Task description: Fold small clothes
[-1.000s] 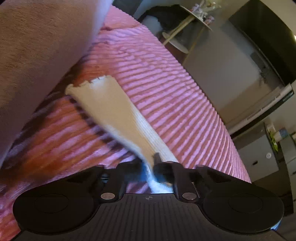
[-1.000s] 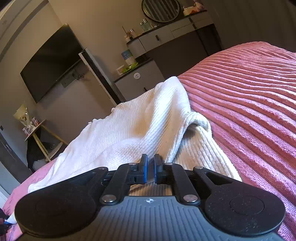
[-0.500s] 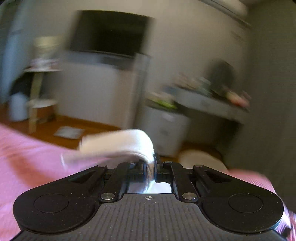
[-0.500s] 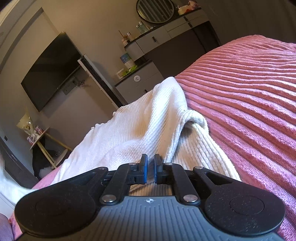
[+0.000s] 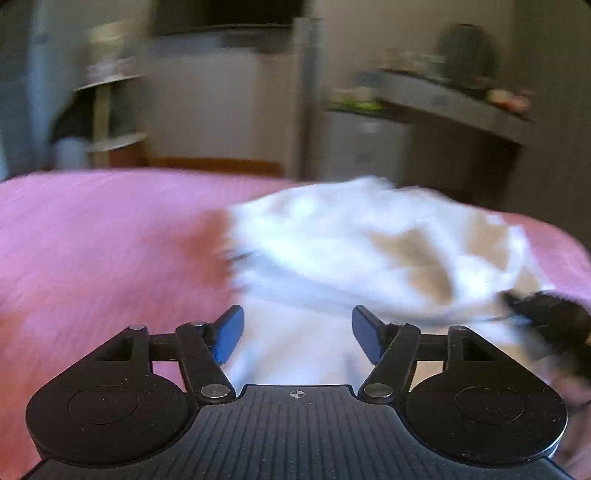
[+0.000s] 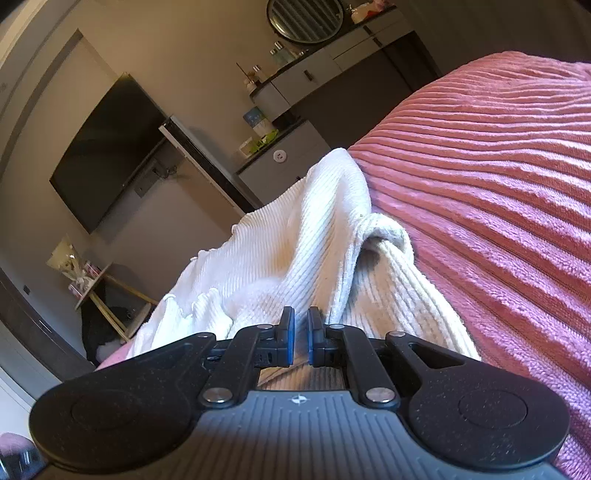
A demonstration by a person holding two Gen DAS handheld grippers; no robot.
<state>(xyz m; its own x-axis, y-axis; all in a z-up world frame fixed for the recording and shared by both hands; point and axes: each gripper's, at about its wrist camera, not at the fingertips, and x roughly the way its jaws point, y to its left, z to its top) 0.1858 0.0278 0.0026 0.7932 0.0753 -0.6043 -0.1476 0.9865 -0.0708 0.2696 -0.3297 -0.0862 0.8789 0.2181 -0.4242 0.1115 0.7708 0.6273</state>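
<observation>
A small cream ribbed-knit garment [image 6: 295, 254] lies bunched on the pink ribbed blanket [image 6: 498, 192]. My right gripper [image 6: 298, 332] is shut on the garment's near edge, with cloth pinched between the blue pads. In the blurred left wrist view the same garment [image 5: 351, 251] lies folded over on the blanket [image 5: 92, 240]. My left gripper [image 5: 297, 334] is open just above its near part, holding nothing. The dark shape at the right edge of the left wrist view is my right gripper [image 5: 550, 321].
Beyond the bed stand a wall television [image 6: 107, 147], a grey cabinet [image 6: 280, 166] with bottles on it, a round mirror [image 6: 304, 18] and a small wooden side table [image 6: 96, 288]. The bed's edge drops off past the garment.
My left gripper carried the garment's end over toward the right gripper, then opened and let it go. The cloth now lies doubled over. The right gripper stayed shut, nearly still.
</observation>
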